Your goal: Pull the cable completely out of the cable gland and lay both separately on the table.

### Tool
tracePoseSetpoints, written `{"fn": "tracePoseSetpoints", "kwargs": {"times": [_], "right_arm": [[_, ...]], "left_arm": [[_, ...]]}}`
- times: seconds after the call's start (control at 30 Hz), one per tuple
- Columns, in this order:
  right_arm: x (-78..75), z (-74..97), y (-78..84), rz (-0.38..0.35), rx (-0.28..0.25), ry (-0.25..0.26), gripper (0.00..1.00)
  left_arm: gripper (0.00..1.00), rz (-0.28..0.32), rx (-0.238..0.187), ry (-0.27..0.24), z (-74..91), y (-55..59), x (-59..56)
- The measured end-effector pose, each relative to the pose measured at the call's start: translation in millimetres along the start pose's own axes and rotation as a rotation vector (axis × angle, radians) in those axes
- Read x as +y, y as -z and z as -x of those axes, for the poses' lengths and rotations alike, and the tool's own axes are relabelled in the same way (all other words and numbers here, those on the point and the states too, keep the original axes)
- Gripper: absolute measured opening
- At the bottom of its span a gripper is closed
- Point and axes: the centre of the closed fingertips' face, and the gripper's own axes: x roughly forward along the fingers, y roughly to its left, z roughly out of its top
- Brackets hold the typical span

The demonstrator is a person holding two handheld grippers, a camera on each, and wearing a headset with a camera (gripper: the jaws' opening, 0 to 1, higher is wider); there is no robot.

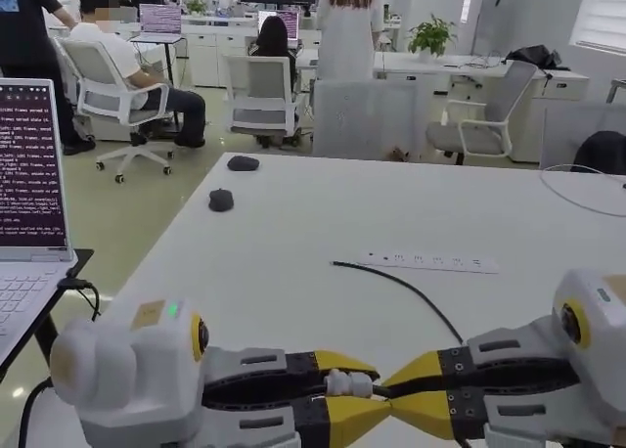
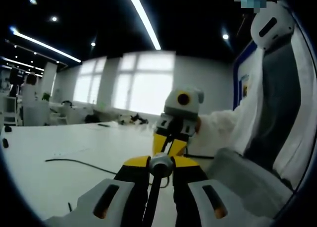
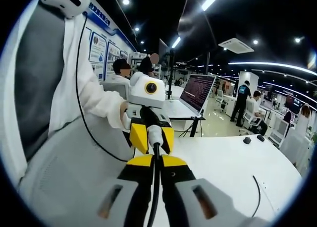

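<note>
Low over the white table's (image 1: 293, 233) near edge, my two grippers meet tip to tip. A small white cable gland (image 1: 346, 382) sits in my left gripper (image 1: 358, 385), which is shut on it. Right against it, my right gripper (image 1: 393, 390) is shut on the black cable (image 1: 411, 291), whose free length trails back across the table. In the left gripper view the gland (image 2: 161, 165) sits between my yellow jaws, with the right gripper (image 2: 170, 140) facing it. In the right gripper view the cable (image 3: 156, 151) runs up between my shut jaws into the gland (image 3: 154, 134).
A white power strip (image 1: 427, 262) lies mid-table, and two black mice (image 1: 221, 201) lie farther back on the left. An open laptop (image 1: 29, 174) stands off the table's left side. A thin white wire loop (image 1: 577, 189) lies at the right. Office chairs and people are behind.
</note>
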Motion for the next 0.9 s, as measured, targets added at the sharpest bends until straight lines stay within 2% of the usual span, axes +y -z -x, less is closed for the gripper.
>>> {"fn": "tracePoseSetpoints", "kwargs": {"times": [0.5,0.7,0.9], "right_arm": [[-1.4,2.2,11.8,-0.004,0.014,0.003,0.03],[-4.4,6.3,27.9,-0.032,0.036,0.02,0.03],[-5.4,10.3,51.0,-0.074,0.072,0.037,0.03]], "left_arm": [[0.18,-0.002,0.014,-0.007,0.2,2.5,1.9],[0.18,0.0,0.011,-0.024,2.4,1.2,5.8],[0.18,-0.003,0.015,-0.035,3.9,1.8,8.4]]}}
